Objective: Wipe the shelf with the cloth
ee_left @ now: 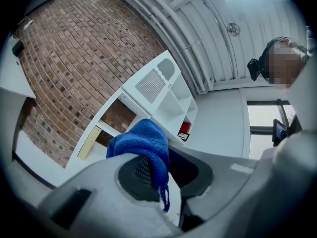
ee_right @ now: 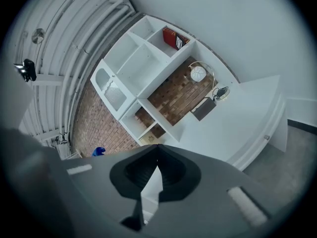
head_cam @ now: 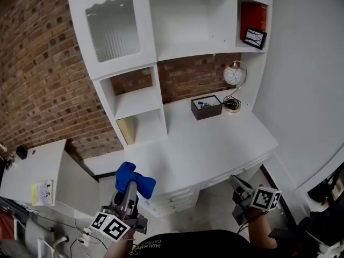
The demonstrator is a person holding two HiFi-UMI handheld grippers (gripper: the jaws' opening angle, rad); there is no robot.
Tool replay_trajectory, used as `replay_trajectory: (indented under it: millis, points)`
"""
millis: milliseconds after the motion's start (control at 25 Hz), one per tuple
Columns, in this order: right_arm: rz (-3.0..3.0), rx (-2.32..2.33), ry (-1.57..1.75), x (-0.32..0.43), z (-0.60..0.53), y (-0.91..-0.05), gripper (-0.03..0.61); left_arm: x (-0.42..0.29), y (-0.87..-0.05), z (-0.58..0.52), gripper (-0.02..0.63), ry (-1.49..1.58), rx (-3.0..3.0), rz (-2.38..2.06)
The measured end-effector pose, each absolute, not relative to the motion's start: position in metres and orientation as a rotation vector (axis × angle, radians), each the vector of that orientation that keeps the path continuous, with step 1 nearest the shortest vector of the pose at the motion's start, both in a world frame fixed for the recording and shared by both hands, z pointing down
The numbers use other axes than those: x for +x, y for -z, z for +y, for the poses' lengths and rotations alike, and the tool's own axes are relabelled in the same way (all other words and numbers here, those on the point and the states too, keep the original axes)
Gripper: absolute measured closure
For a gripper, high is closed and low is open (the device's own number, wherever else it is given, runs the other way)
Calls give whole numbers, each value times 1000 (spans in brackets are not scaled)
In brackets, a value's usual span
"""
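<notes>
Cloth (head_cam: 134,177) in left tool (head_cam: 131,187), near desk edge (head_cam: 226,159)

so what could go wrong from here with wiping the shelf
1. The blue cloth is pinched by one fold in the left gripper, with most of it bunched loose beyond the jaws. Pressing on a shelf could pull it free.
2. A black box and a lamp with a trailing cord stand at the back of the desk. A wide sweep might knock or snag them.
3. A small frame stands on the upper right shelf and could tip if brushed.
</notes>
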State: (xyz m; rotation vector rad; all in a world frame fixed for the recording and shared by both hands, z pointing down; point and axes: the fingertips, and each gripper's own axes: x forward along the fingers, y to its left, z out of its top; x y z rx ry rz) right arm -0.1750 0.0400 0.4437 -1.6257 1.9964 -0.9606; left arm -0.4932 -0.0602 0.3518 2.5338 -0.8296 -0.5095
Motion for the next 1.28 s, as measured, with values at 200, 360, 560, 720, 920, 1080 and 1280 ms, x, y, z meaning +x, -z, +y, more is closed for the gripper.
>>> replay_trajectory:
  millis: [200,360,560,720,920,1080,1280]
  points:
    - [1931,-1643,918,-175,-11,-433,571,-493,-334,-114,575,494,2609,-766]
    - [1926,-1657,882,-183,-42,-427,571,-497,-331,-148,575,493,2634,-710]
    - [1879,-1688,903,-185,-59,-438,571,-488,-340,-167,575,451,2670,-599]
    - [1880,-1738,938,-186,-67,-441,571,-486,-351,-177,575,442,2653,-570]
    - [1883,-1758,932,-184,-76,-438,571,-486,-365,-192,575,433,2576,-576]
    - [1831,-1806,933,-171,-83,-441,571,-489,-368,-204,575,426,2559,-620]
    - [1914,-1765,910,-163,-106,-438,571,-480,-369,-213,575,440,2561,-673]
